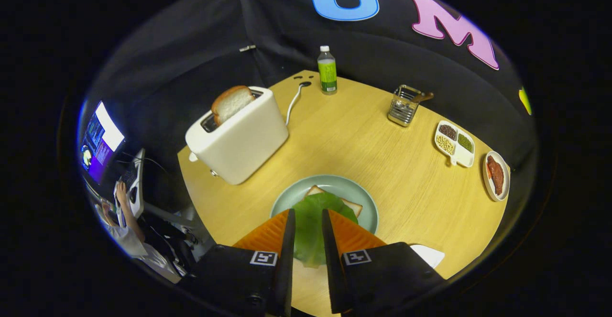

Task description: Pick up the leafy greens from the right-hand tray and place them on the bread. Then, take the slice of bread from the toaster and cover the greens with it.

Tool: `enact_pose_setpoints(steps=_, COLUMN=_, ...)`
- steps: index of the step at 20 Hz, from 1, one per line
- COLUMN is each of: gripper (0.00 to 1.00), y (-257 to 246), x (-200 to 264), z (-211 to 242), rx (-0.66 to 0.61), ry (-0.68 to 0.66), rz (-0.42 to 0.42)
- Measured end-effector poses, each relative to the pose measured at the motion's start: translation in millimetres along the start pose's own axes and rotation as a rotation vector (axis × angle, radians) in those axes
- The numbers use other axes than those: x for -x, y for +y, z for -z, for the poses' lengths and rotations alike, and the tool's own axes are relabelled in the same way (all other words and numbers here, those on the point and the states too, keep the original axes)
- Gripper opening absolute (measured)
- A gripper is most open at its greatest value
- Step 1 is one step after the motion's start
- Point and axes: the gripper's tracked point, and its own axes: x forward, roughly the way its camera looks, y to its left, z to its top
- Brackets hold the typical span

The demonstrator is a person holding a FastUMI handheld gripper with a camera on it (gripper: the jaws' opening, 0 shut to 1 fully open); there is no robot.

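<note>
The leafy greens [311,226] hang as one broad green leaf between the two fingers of the tongs [308,219], its upper part spread over the bread [351,205] on the pale green plate [366,195], its lower edge reaching back past the plate rim toward the tongs' body. The fingers [288,240] stand a narrow gap apart with the leaf filling that gap; whether both actually press on it cannot be told, since the leaf may simply lie under them. Only two corners of the bread slice show from under the leaf.

Beyond the plate to the left stands a white toaster [239,140] on the wooden worktop [344,135], a slice of bread [232,103] sticking up out of its slot. Its white cord [292,104] runs toward the far edge, near a small bottle [327,71] with a green label. To the right of that sits a metal rack [404,104], then a white divided dish [454,144] of beans and grains, and past it an oval dish [496,176] with a reddish piece of food. A white tray [428,255] corner peeks out just right of the tongs. Off the worktop to the left, a person [126,231] sits at a lit screen [100,140].
</note>
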Motion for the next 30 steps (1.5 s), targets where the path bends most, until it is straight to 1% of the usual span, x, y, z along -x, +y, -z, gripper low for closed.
enact_pose_setpoints(steps=5, gripper=0.35, y=42, x=44, z=-69, rx=-0.003, ry=-0.193, rz=-0.073)
enact_pose_setpoints(steps=7, gripper=0.35, y=61, x=60, z=-97, rx=0.035, ry=-0.258, rz=-0.103)
enact_pose_setpoints(steps=11, gripper=0.35, y=107, x=77, z=-144, rx=0.105, ry=-0.331, rz=-0.156)
enact_pose_setpoints(steps=14, gripper=0.35, y=138, x=72, z=-166, rx=0.093, ry=-0.352, rz=-0.199)
enact_pose_setpoints(steps=18, gripper=0.35, y=153, x=48, z=-185, rx=0.027, ry=-0.344, rz=-0.188)
enact_pose_setpoints(steps=22, gripper=0.46, y=161, x=19, z=-188, rx=-0.059, ry=-0.312, rz=-0.204)
enact_pose_setpoints(steps=23, gripper=0.51, y=165, x=12, z=-187, rx=-0.082, ry=-0.297, rz=-0.214)
enact_pose_setpoints(steps=24, gripper=0.55, y=167, x=4, z=-187, rx=-0.105, ry=-0.281, rz=-0.22)
enact_pose_setpoints(steps=25, gripper=0.58, y=167, x=-3, z=-185, rx=-0.128, ry=-0.261, rz=-0.214)
enact_pose_setpoints(steps=27, gripper=0.7, y=163, x=-21, z=-180, rx=-0.191, ry=-0.213, rz=-0.192)
enact_pose_setpoints(steps=30, gripper=0.72, y=159, x=-53, z=-172, rx=-0.343, ry=-0.117, rz=-0.148)
